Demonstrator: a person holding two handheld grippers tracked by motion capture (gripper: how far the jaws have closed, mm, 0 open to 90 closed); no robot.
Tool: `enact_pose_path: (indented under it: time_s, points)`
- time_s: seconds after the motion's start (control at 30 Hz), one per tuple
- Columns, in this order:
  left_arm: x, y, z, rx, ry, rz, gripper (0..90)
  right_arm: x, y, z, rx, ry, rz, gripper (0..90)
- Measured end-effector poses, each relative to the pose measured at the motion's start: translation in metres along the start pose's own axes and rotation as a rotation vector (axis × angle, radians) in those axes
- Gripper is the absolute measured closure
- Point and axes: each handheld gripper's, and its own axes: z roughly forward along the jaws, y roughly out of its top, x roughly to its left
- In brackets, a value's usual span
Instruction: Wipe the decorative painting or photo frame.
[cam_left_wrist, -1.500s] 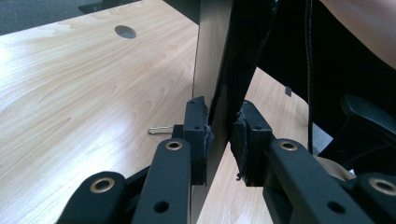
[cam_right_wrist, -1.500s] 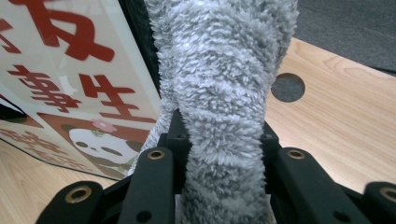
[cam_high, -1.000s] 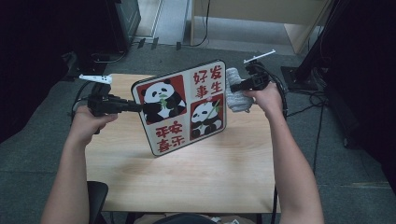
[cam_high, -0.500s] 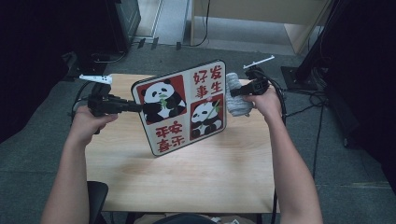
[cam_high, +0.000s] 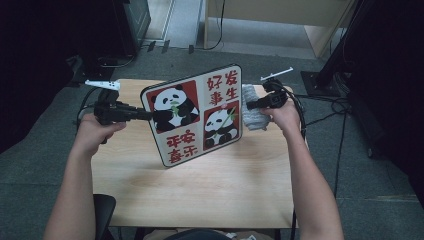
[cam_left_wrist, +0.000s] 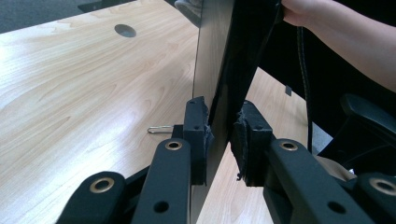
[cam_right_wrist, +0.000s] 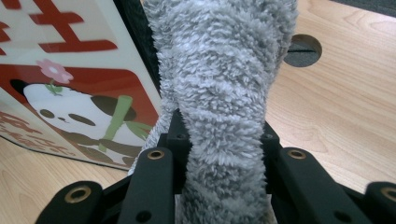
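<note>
One panda board (cam_high: 195, 116), one grey fluffy cloth (cam_high: 251, 114), on one desk (cam_high: 200, 185). Left gripper (cam_left_wrist: 223, 135): jaws clamped on the board's edge. Right gripper (cam_right_wrist: 219, 135): jaws closed on the cloth.

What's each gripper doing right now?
Left gripper: closed on the edge of the square panda-print board.
Right gripper: closed on the fluffy grey cloth.

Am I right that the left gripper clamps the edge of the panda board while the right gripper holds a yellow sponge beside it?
Not quite: the right gripper holds a grey fluffy cloth, not a yellow sponge, as the right gripper view shows. The left gripper does clamp the edge of the panda board.
</note>
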Motion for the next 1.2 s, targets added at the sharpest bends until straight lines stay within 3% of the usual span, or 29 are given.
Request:
enact_pose_path:
  time_s: [0.77,1.0,1.2]
  points:
    - [-0.001,0.0,0.001,0.003,-0.002,0.006,76.6,-0.004,-0.027,0.02,-0.004,-0.022,-0.007,69.3]
    - [-0.001,0.0,0.002,0.006,0.001,0.007,76.6,-0.006,-0.038,0.027,0.0,-0.023,0.013,69.3]
    - [-0.001,0.0,0.002,0.006,-0.001,0.01,76.7,-0.007,-0.047,0.032,-0.022,-0.037,0.007,69.2]
